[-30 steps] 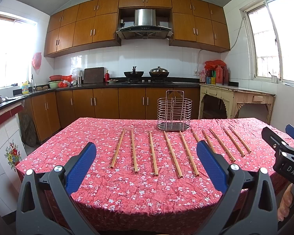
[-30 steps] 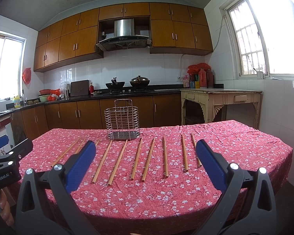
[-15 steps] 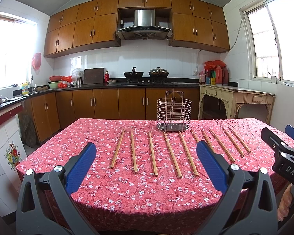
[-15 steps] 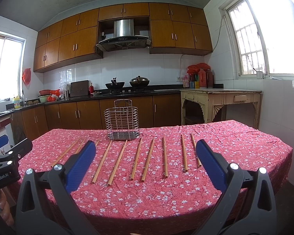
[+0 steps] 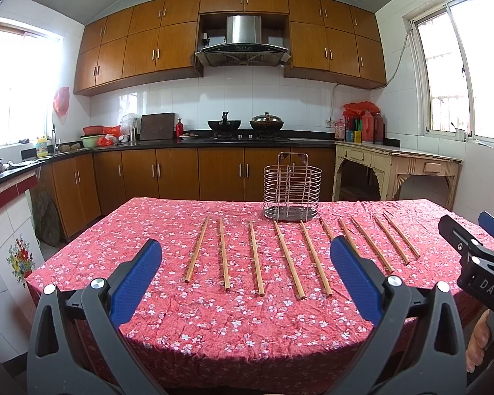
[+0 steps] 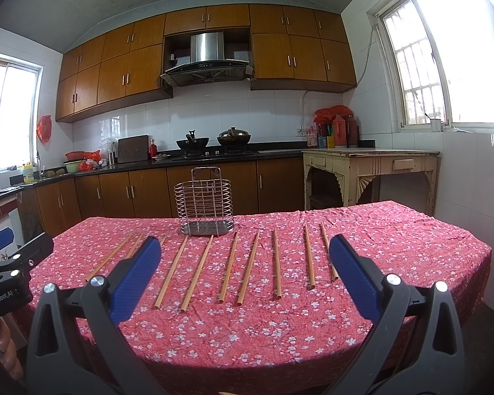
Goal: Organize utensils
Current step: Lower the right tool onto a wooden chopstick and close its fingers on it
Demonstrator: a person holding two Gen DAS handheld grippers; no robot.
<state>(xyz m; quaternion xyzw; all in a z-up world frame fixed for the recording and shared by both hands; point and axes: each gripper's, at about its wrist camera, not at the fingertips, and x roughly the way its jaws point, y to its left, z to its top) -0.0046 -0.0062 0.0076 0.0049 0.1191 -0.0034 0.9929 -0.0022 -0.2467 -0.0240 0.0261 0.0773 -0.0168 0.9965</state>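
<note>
Ten chopsticks [image 5: 255,258] lie flat on the bench [image 5: 247,322], spread side by side like a fan, their far ends pointing toward the wire utensil holder [image 5: 292,192] that stands upright just beyond them. None is in the holder yet, so the job looks unstarted.

Your left tool [image 5: 245,288] hangs at the near edge of the bench with both blue pads spread wide and nothing between them. Your right tool [image 6: 245,288] is the same: wide open, empty, held back from the near ends of the sticks.

What could go wrong from here:
- The sticks are thin and flush to a wrinkled flowered cloth [image 6: 247,332]. Come down too steeply and a pad may snag the fabric, dragging neighbouring sticks out of line.
- Several sticks lie close together, especially the pairs on the right side. A wide closing stroke could catch two, or knock one rolling.
- Grip near one end and the stick will likely pivot and droop, making the drop into the holder awkward.
- The holder looks light and open-wired. Poke a tip against its rim or between the wires and it may tip or slide.
- Both tools are near each other at the front edge, so mind them crossing.
</note>
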